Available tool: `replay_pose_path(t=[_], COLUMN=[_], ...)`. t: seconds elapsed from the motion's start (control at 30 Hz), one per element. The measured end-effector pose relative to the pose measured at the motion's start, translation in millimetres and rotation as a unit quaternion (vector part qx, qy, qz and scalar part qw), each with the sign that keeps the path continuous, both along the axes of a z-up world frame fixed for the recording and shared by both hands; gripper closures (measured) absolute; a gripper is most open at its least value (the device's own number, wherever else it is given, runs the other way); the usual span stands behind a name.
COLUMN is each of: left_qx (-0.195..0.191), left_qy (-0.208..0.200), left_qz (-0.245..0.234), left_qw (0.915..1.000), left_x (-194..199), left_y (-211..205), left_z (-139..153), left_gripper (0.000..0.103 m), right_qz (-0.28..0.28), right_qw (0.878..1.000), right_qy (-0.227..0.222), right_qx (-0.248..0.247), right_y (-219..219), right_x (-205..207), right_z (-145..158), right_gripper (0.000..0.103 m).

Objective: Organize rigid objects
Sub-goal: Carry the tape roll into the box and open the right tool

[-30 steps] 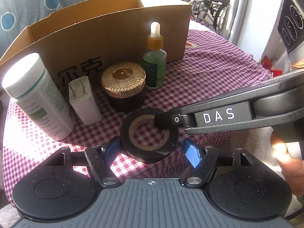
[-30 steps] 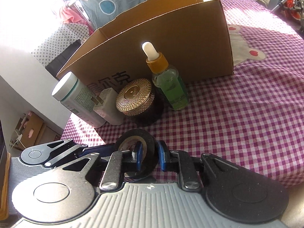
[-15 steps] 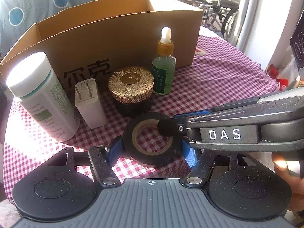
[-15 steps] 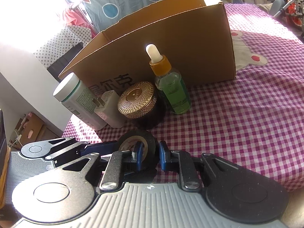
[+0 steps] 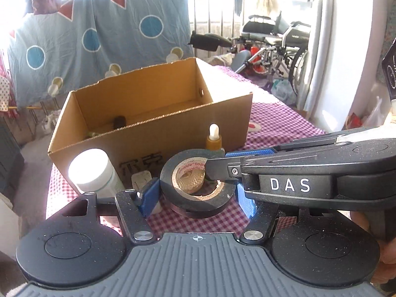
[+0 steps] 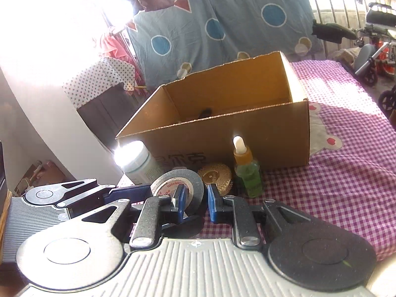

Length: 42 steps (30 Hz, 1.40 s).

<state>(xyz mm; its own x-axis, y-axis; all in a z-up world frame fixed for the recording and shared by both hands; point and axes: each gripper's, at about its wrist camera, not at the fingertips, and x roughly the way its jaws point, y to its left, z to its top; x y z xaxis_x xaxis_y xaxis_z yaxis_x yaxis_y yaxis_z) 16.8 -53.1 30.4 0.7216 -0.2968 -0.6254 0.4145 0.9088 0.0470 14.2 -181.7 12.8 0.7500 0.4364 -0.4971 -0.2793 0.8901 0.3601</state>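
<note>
A black tape roll (image 5: 198, 198) hangs tilted above the checked tablecloth (image 6: 346, 185). My right gripper (image 6: 194, 201) is shut on its wall, one finger through the core, the other outside; the roll (image 6: 198, 185) shows there too. My left gripper (image 5: 198, 195) is open, with its blue pads on either side of the roll; I cannot tell whether they touch it. Behind stand a white bottle (image 5: 91, 173), a white plug adapter (image 5: 141, 178), a gold-lidded jar (image 6: 217, 177) and a green dropper bottle (image 6: 247, 173). The open cardboard box (image 5: 222, 123) is beyond them.
The box holds a small dark object (image 5: 118, 121). A wheelchair (image 5: 279, 42) and a blue patterned sheet (image 5: 99, 37) lie beyond the table. The table's left edge (image 5: 49, 188) is close to the white bottle.
Both grippers have risen and the tape roll has come up off the cloth with them, tilting. The box interior now shows from above.
</note>
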Motion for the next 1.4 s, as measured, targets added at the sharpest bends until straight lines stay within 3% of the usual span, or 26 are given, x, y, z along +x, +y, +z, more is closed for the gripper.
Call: replay_pose_path(t=[0.13,0.27,0.43,0.47,0.57,0.7,0.8,0.97,1.07,1.2,1.4], left_qx=[0.002,0.007,0.002,-0.001,-0.005,-0.013,-0.025,-0.032,-0.027,-0.02,-0.013], left_qy=[-0.055,-0.079,-0.039,-0.016,0.048,0.14,0.218,0.299,0.327,0.341,0.327], left_qz=[0.017,0.027,0.03,0.031,0.032,0.027,0.032,0.044,0.052,0.069,0.094], left_qw=[0.9983,0.9965,0.9988,0.9994,0.9983,0.9897,0.9752,0.9528,0.9434,0.9373,0.9401], left_x=[9,36,96,113,154,204,237,273,284,296,298], left_y=[4,9,15,17,21,28,33,38,40,47,64], left_z=[44,76,90,88,77,48,17,-22,-39,-49,-47], left_gripper=[0.037,0.037,0.037,0.037,0.037,0.037,0.037,0.037,0.037,0.037,0.037], right_qz=[0.022,0.046,0.076,0.079,0.092,0.1,0.102,0.101,0.101,0.103,0.109], right_qw=[0.997,0.994,0.995,0.995,0.994,0.984,0.971,0.95,0.941,0.935,0.94], right_qy=[-0.067,-0.09,-0.044,-0.03,0.037,0.141,0.212,0.292,0.319,0.335,0.317], right_qx=[-0.018,-0.031,-0.043,-0.044,-0.049,-0.05,-0.044,-0.044,-0.052,-0.057,-0.06], right_y=[7,9,10,9,9,8,7,13,19,31,50], right_x=[16,53,126,140,193,258,295,339,353,367,379], right_z=[50,85,102,101,89,52,18,-27,-48,-64,-67], right_gripper=[0.082,0.082,0.081,0.081,0.081,0.081,0.081,0.082,0.082,0.082,0.081])
